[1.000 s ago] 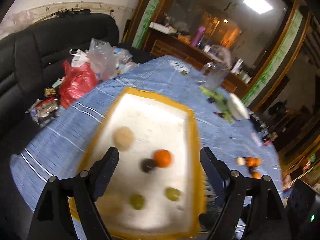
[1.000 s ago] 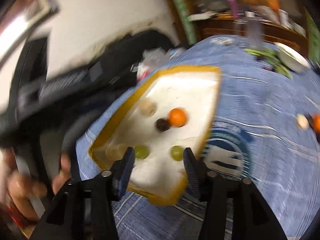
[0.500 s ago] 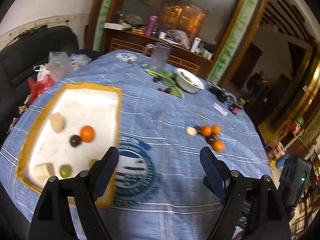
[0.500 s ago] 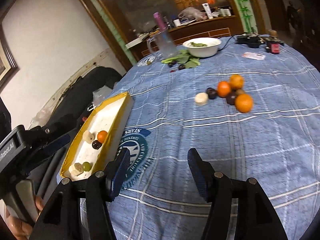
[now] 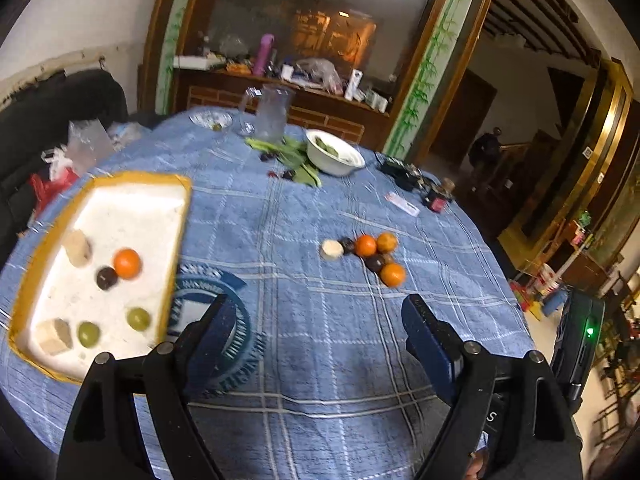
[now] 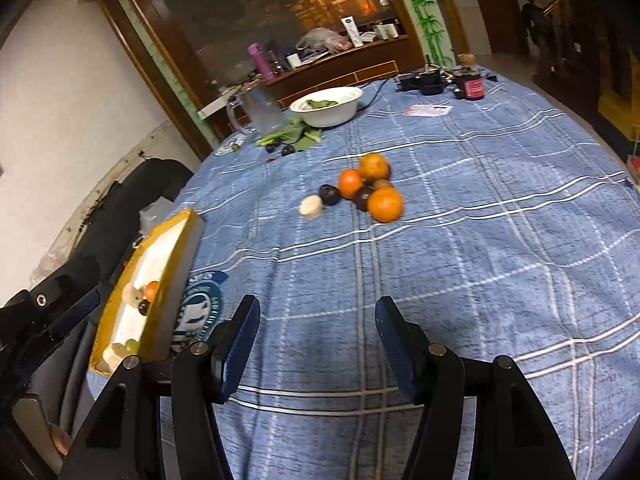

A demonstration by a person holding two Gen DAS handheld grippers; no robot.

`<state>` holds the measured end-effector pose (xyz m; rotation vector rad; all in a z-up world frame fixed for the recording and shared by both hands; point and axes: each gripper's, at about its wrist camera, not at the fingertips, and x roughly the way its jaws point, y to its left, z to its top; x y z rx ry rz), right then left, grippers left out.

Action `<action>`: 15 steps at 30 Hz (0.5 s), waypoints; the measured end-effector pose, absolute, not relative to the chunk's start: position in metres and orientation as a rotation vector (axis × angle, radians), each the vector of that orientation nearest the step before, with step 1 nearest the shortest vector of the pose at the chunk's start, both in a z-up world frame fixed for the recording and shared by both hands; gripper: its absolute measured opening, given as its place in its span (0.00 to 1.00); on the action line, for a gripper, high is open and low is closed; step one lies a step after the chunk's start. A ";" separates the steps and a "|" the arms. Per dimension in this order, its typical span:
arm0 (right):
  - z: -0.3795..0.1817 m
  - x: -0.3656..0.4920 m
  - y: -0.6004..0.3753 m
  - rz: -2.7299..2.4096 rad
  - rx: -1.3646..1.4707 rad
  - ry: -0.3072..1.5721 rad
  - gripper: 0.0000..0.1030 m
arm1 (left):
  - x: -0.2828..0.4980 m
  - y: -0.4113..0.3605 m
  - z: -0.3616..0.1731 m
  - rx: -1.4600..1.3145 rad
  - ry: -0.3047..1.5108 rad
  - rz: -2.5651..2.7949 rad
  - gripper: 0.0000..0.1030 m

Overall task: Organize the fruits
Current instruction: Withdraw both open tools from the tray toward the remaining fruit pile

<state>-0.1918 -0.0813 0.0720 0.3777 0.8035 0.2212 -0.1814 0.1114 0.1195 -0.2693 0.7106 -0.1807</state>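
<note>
**Two empty grippers above the blue cloth, fruit split between tray and table**

Nearest the left wrist camera, the left black two-finger gripper (image 5: 316, 328) hangs over the blue checked tablecloth (image 5: 304, 344) with its jaws spread wide and nothing between them. The right black two-finger gripper (image 6: 316, 328) is likewise spread and empty above the same cloth, just beside a round blue-and-white printed emblem (image 6: 198, 312).

To the left of the left gripper lies the shallow white tray with a yellow rim (image 5: 182, 216). Inside it, from near to far, are a pale tan cube-shaped piece (image 5: 54, 336), two green grapes (image 5: 138, 318) side by side, a dark round plum (image 5: 107, 278) touching a small orange mandarin (image 5: 127, 263), and a pale cream round piece (image 5: 78, 247). The right wrist view sees this tray edge-on, with part of the left gripper's body beside it.

Farther out, near the middle of the table and well apart from the tray, sits the loose cluster of fruit (image 6: 360, 192): three orange mandarins, two or three dark plums among them, and a pale cream slice (image 6: 311, 207) at its left end. The pieces are bunched together, most of them touching.

Beyond the cluster stand a white bowl holding green leaves (image 6: 328, 106), more loose green leaves (image 6: 298, 136) beside it on the cloth, and a clear glass mug (image 6: 260, 110). At the far edge are a small dark jar with a red label (image 6: 470, 84) and a flat white-and-red packet (image 6: 428, 110).
</note>
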 end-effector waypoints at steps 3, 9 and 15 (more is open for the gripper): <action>0.071 -0.196 -0.088 0.202 0.376 0.802 0.62 | -0.180 0.104 0.115 -0.277 0.727 -0.210 0.82; 0.070 -0.206 -0.112 0.143 0.393 0.801 0.62 | -0.180 0.084 0.108 -0.281 0.754 -0.269 0.82; 0.064 -0.211 -0.124 0.124 0.426 0.810 0.63 | -0.183 0.072 0.106 -0.254 0.762 -0.291 0.82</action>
